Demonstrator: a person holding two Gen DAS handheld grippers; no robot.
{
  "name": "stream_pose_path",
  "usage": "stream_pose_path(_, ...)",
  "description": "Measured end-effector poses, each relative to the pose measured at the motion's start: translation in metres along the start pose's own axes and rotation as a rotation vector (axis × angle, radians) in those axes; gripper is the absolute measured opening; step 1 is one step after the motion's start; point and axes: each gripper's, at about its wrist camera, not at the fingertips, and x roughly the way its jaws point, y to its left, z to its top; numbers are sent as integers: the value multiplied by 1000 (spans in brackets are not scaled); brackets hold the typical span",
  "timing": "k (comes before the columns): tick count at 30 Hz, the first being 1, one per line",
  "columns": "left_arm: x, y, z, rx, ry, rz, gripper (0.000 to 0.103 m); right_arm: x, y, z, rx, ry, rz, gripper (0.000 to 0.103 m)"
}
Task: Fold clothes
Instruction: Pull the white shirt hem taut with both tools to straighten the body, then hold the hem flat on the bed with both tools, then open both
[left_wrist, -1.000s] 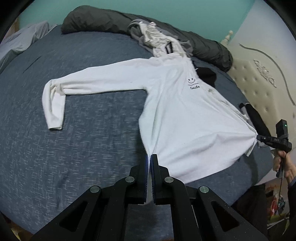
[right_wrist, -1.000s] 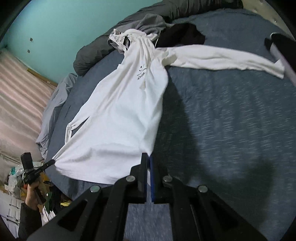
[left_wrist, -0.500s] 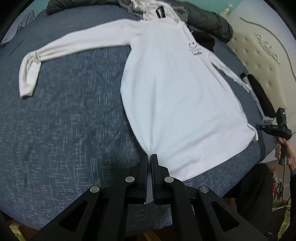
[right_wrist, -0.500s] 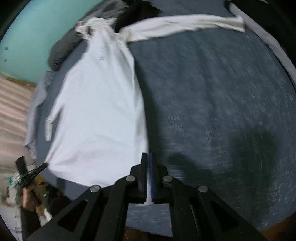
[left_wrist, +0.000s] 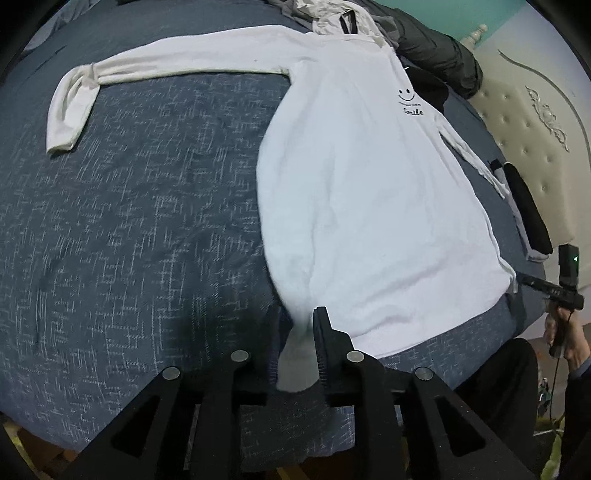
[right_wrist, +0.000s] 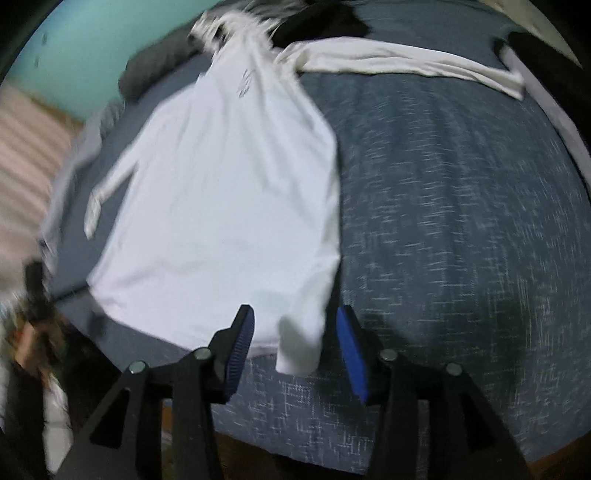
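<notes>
A white long-sleeve shirt (left_wrist: 369, 192) with a small smiley "Smile" print (left_wrist: 408, 103) lies flat, front up, on the blue-grey bed (left_wrist: 129, 221). One sleeve (left_wrist: 177, 62) stretches out sideways with its cuff bent down; the other runs along the body. My left gripper (left_wrist: 297, 332) stands open at one hem corner, and the cloth corner lies loose between its fingers. My right gripper (right_wrist: 295, 332) is open at the other hem corner (right_wrist: 299, 350), blue pads apart on either side of the cloth. The right wrist view is blurred.
A heap of other clothes (left_wrist: 332, 11) and a dark grey duvet (left_wrist: 436, 48) lie at the collar end. A black garment (left_wrist: 524, 206) rests by the cream tufted headboard (left_wrist: 528, 147). A hand (left_wrist: 561, 332) holds the right gripper off the bed's front edge.
Both grippers were shut on the hem corners and pulled the shirt taut and flat. Now both have opened and let the corners drop onto the bed.
</notes>
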Motion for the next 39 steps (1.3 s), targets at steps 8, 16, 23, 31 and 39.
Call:
stream_pose_path(8,10,7,-5,0,32,-3,23,13,-9,-8,5,12,-74,18)
stream_pose_path(16,15,-11,-6,89,37,25,5,-6,-28,-14,59,-54,-20,8)
stream_pose_path(23,-18,-20,-1,140,0,26,4,-31,-38,-20,121,-111,69,7)
stream_pose_path(31,-13,-10,-14,133,44,40,4,-30,-41,-53,148,-84,103,7)
stream_pose_path(39,-4,0,-24,113,52,37,4,-17,-45,-72,168,-64,102,7)
